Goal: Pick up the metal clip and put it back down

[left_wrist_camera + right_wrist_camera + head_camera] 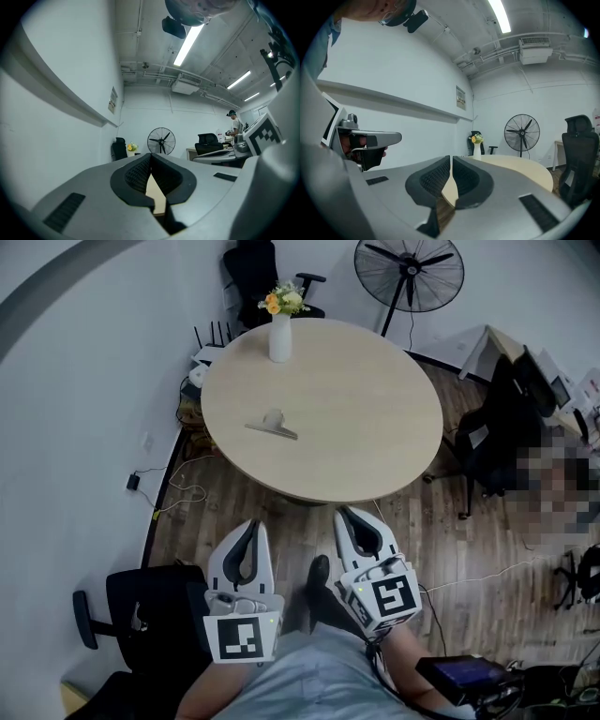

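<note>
The metal clip (273, 426) lies flat on the round beige table (375, 418), left of its middle. Both grippers hover near the person's body, well short of the table's near edge. My left gripper (251, 523) has its jaws together with nothing between them; in the left gripper view (151, 157) the tips meet. My right gripper (349, 515) is likewise shut and empty, and the right gripper view (451, 159) shows its tips closed, pointing toward the table (525, 168). The clip shows in neither gripper view.
A white vase with flowers (280, 329) stands at the table's far edge. A standing fan (409, 275) and black chair (251, 273) are behind the table. Office chairs (497, 432) sit right, another (141, 610) near left. Cables lie on the wooden floor (187, 488).
</note>
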{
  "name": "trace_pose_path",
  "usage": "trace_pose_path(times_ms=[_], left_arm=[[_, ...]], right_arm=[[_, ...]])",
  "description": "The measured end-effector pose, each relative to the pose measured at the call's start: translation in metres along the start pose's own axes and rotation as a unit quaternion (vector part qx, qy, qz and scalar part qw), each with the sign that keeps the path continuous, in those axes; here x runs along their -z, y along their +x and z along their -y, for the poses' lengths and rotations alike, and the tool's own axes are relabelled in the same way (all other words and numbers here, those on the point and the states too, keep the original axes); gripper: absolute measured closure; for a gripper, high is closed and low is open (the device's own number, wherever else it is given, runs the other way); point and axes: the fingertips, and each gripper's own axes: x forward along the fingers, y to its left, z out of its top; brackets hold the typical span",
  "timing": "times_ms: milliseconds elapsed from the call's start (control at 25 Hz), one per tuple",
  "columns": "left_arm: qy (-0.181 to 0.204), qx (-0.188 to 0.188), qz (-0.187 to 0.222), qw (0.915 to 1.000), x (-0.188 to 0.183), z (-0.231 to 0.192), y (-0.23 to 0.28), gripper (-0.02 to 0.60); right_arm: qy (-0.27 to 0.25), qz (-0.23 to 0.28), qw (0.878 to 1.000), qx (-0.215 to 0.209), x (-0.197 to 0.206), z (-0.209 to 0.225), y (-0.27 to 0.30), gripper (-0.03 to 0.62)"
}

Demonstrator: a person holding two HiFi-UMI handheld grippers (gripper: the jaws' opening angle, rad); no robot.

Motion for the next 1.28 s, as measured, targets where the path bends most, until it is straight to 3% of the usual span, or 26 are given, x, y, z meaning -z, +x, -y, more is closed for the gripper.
trace_pose_path(times_ms=[200,480,800,1080,1280], left_arm=[[0.011,-0.004,-0.024,0.9997,0.024,0.001,0.057,0.563],[0.034,-0.015,-0.06,0.9975,0.043,0.01,0.175,0.563],[0.055,-0.059,-0.052,0.9954,0.022,0.01,0.272,0.563],[0.067,-0.09,-0.022,0.9934,-0.004,-0.011,0.296,0.563],[0.049,-0.114,-0.032,0.9917,0.007,-0.05,0.32,0.563]], right_arm=[[0.019,-0.008,1.0,-0.006,0.021,0.04,0.044,0.545],[0.054,-0.027,0.998,-0.021,0.042,0.132,0.121,0.545],[0.061,-0.007,0.996,-0.072,0.014,0.2,0.204,0.545],[0.05,0.024,0.993,-0.102,-0.019,0.208,0.246,0.545],[0.05,0.012,0.992,-0.115,-0.012,0.205,0.29,0.545]])
